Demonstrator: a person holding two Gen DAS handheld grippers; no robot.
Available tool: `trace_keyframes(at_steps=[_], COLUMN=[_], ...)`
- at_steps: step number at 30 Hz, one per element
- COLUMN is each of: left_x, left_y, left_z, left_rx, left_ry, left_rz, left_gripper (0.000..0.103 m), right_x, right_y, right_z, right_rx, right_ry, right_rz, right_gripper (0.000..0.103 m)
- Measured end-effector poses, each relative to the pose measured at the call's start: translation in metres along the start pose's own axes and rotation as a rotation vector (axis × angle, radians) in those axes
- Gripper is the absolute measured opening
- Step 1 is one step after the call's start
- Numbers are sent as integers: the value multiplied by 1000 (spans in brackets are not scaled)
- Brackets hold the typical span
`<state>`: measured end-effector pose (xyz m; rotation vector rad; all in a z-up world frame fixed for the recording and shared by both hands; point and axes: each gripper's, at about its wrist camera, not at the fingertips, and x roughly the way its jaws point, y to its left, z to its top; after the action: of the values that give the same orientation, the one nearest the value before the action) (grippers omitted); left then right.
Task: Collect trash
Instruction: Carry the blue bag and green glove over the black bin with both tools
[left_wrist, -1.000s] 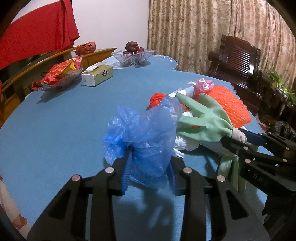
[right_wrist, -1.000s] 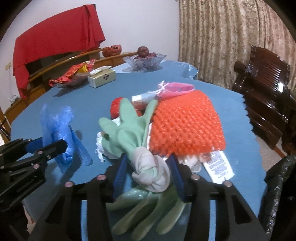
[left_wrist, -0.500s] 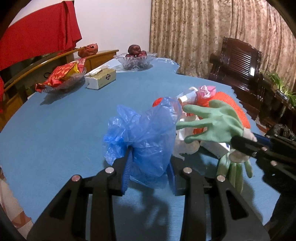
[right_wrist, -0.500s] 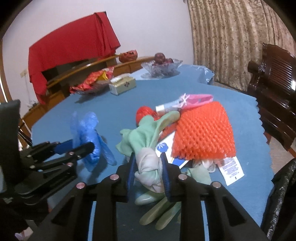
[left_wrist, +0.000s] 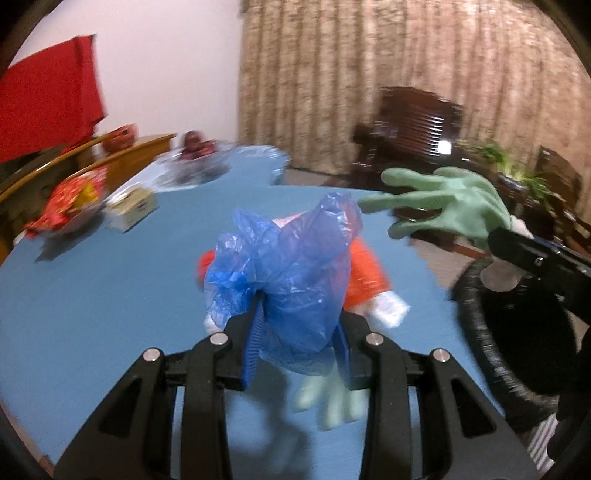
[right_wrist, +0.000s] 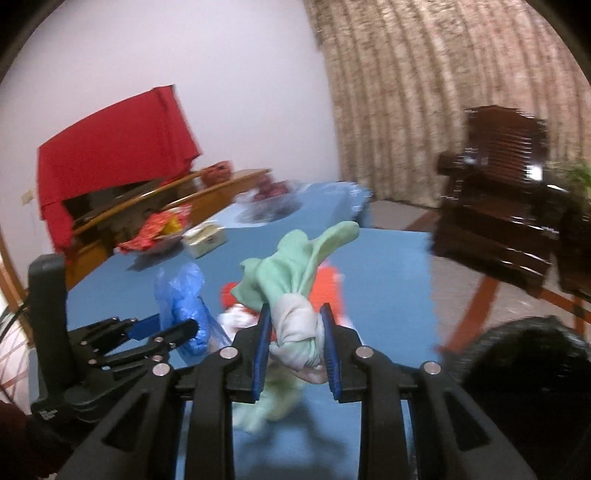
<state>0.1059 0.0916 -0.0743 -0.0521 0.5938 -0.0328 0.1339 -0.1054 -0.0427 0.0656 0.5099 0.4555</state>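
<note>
Left claw (left_wrist: 295, 345) clamps blue plastic bag (left_wrist: 291, 266); right claw (right_wrist: 295, 345), jaws just narrowed, clamps knotted green glove (right_wrist: 295, 280), both above blue bench (left_wrist: 110, 295).

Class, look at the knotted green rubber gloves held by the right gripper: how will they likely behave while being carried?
The green rubber gloves look floppy: loose ends droop below the right gripper. Probably light, since one pinch at the knot lifts them. The bulky knot likely resists slipping.

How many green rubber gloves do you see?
2. One green glove is knotted and clamped in the right gripper, lifted over the table. The other green glove lies on the table beneath the left gripper. More may hide under the pile.
</note>
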Motion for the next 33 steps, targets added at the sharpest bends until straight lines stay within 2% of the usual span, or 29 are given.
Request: trace_keyframes(at_steps=[5, 11, 15, 21, 24, 27, 29, 33], left_x=[8, 27, 42, 61, 69, 73, 71, 64], left_y=[-55, -125, -173, -221, -237, -244, -239, -229], left_z=[4, 0, -9, -24, -32, -34, -34, -31], left_rx=[58, 132, 187, 242, 254, 253, 249, 243], left_ry=[2, 36, 61, 99, 124, 133, 130, 114], left_rz=[-121, -259, -339, -406, -433, -444, -449, -441], left_gripper=[33, 33, 33, 33, 35, 45, 56, 62], right_x=[-29, -56, -71, -83, -85, -88, -91, -95], right_y=[-56, -113, -140, -163, -169, -172, -173, -173], right_z=[-17, -49, -70, -94, -102, -110, -112, -112], right_rx=[53, 126, 167, 231, 258, 262, 267, 264], right_ry=[29, 96, 133, 178, 193, 198, 186, 171], right_rz=[-159, -304, -373, -444, -458, -476, -487, -501], right_gripper=[26, 26, 26, 26, 27, 30, 31, 42])
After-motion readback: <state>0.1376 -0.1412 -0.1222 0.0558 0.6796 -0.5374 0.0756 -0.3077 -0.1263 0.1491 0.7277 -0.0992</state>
